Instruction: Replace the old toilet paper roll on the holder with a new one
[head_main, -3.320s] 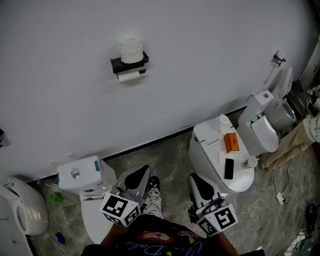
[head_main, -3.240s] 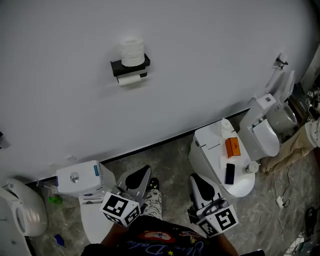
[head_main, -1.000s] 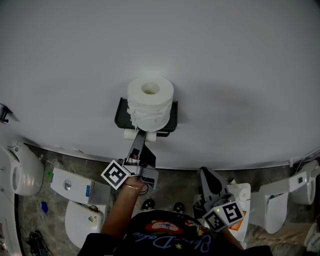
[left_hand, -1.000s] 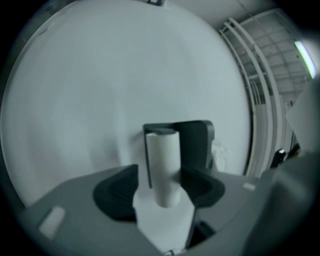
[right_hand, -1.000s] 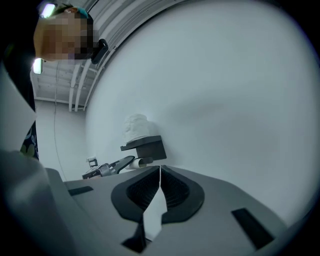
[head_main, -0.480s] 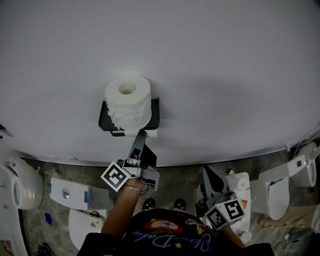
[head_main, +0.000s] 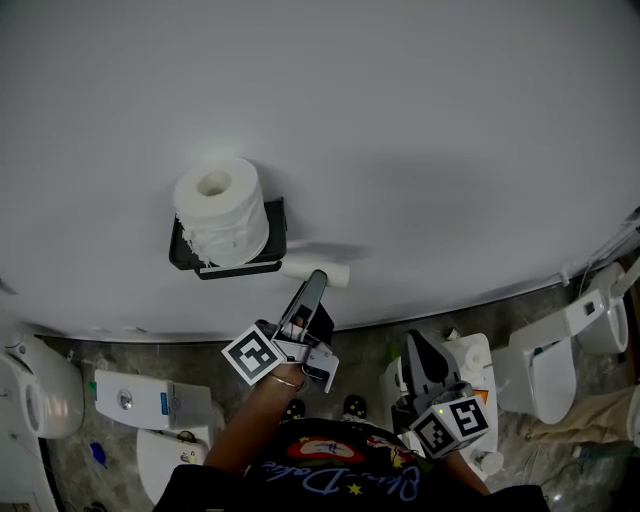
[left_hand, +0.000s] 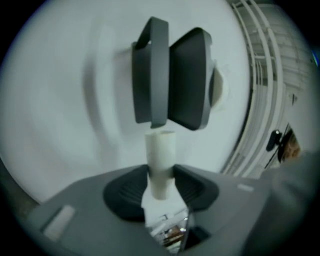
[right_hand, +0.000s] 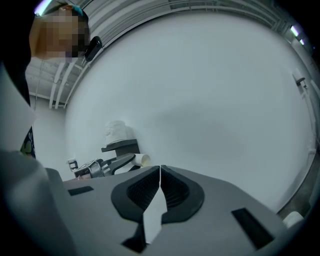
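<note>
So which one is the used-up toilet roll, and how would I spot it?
Start at the white wall and find the black holder fixed to it. Just right of it, the left gripper has just closed on a bare, pale cardboard tube. Unlike the fat full toilet paper roll standing on the holder, it's thin, with no paper left.

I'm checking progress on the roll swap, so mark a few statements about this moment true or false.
1. The left tongs grip the empty tube. True; they have just closed on it.
2. The right tongs hold a roll. False: they are shut on nothing.
3. The full roll stands on top of the holder. True.
4. The empty tube hangs on the holder. False: it is off it, held beside it.
</note>
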